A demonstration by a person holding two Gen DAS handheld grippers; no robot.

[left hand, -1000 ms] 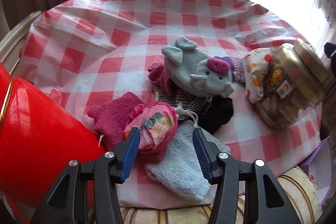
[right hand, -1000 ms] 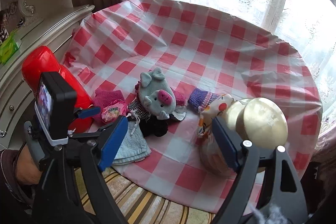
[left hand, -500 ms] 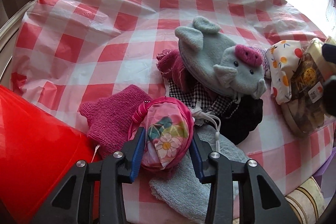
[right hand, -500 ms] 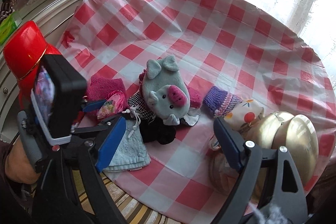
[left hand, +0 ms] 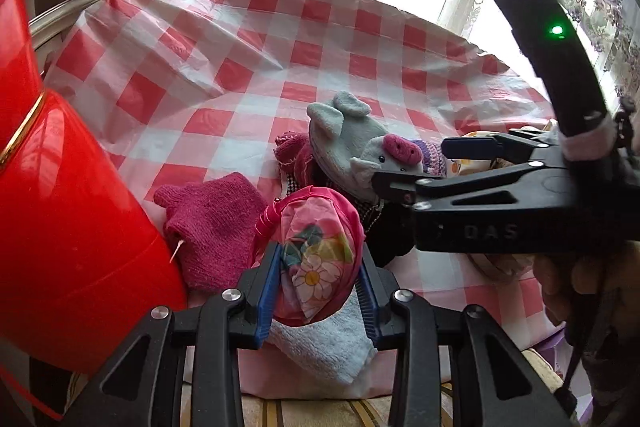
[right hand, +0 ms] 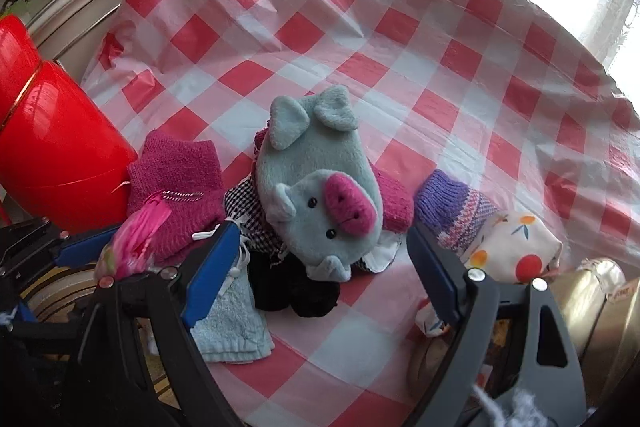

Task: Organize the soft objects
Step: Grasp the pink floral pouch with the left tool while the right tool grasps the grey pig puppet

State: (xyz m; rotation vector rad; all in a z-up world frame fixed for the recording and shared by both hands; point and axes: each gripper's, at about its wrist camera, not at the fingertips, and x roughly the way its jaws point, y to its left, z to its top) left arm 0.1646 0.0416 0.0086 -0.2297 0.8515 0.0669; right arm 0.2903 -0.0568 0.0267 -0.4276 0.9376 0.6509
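A pink floral pouch (left hand: 316,227) sits between the blue pads of my left gripper (left hand: 319,251). The jaws are closing and both pads press its sides. It rests over a light blue towel (left hand: 320,343) beside a magenta knit piece (left hand: 216,219). My right gripper (right hand: 322,231) hangs open just above a grey plush pig (right hand: 316,187), one finger on each side and not touching it. The pig lies on checkered cloth (right hand: 248,207) and a black item (right hand: 296,291). The right gripper (left hand: 412,165) reaches in from the right of the left wrist view.
A big red container (left hand: 60,207) stands close on the left. A purple knit piece (right hand: 452,203), a white fruit-print cloth (right hand: 516,247) and a gold-lidded jar (right hand: 592,291) lie right of the pig. The checked tablecloth (right hand: 360,27) stretches toward the window.
My left gripper's jaws have narrowed onto the pink pouch. The right gripper has dropped toward the pig toy and now shows in the left wrist view.
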